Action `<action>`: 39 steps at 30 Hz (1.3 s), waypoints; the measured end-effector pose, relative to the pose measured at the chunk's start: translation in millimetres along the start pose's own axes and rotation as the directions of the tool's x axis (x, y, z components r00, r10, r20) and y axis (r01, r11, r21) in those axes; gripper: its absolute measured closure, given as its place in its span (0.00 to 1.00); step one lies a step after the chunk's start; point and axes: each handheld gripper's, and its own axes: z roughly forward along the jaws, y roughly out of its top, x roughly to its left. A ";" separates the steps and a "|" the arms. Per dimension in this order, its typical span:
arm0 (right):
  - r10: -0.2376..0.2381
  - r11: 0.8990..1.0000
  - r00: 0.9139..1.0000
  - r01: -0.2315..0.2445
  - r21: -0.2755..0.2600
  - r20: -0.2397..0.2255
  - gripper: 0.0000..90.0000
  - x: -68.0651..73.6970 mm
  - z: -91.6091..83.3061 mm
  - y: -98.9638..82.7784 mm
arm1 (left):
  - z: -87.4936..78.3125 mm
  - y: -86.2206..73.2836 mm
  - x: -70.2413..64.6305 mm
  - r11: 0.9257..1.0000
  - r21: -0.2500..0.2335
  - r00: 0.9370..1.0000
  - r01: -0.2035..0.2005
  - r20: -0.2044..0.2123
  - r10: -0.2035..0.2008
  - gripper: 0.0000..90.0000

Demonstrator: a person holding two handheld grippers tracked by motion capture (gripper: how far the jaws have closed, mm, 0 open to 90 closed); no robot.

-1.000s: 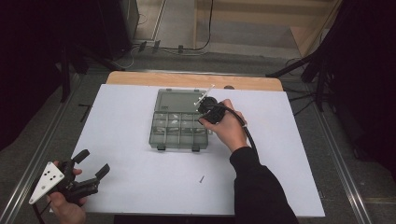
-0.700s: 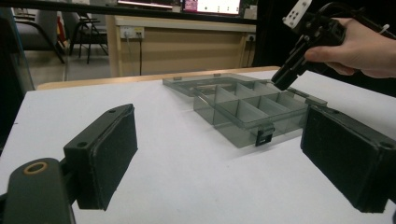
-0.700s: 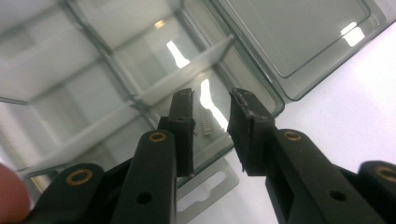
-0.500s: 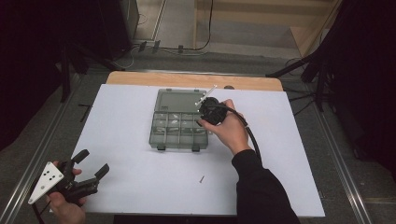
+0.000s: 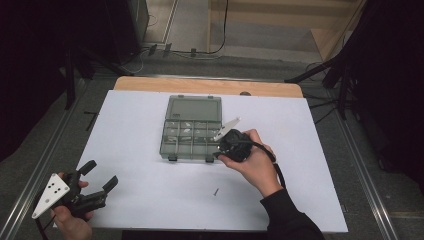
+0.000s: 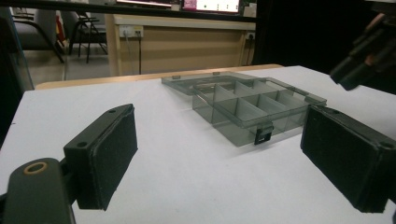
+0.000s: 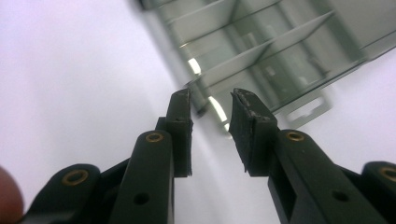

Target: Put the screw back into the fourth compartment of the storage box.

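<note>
You are holding the right gripper (image 5: 220, 148) just off the front right corner of the smoky translucent plastic compartment box (image 5: 192, 128), its jaws having just parted slightly, gripping nothing. No lettering is readable. Your left gripper (image 5: 102, 176) is resting wide open, empty, well apart.

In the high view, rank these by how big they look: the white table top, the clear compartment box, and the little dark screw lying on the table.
1. white table top
2. compartment box
3. screw
</note>
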 end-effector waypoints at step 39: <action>-0.192 0.977 0.965 0.205 0.059 -0.178 0.63 58.2 45.5 -48.0 | 1.9 -0.6 -1.1 1.000 0.012 1.000 -0.011 0.004 0.011 0.12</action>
